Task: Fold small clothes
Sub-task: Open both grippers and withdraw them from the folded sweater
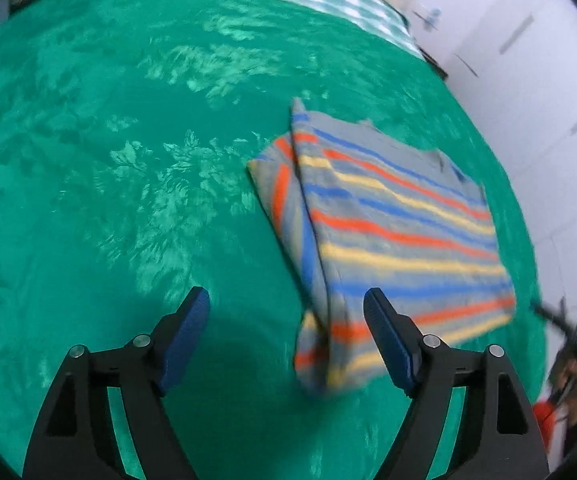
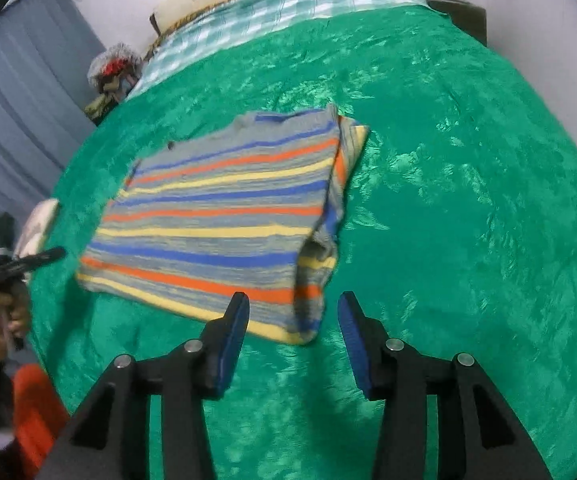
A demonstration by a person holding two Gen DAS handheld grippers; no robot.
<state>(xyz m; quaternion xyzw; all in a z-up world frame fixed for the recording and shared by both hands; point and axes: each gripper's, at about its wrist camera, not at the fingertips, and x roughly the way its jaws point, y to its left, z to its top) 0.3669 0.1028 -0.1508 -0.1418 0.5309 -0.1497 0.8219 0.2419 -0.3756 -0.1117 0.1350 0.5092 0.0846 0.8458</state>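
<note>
Both claws, left claw and right claw, are held wide open above the bed, nothing gripped. The striped shirt is blurred.

Bed under a green leaf-patterned blanket, striped garment lying folded on it — checked sheet beyond.
</note>
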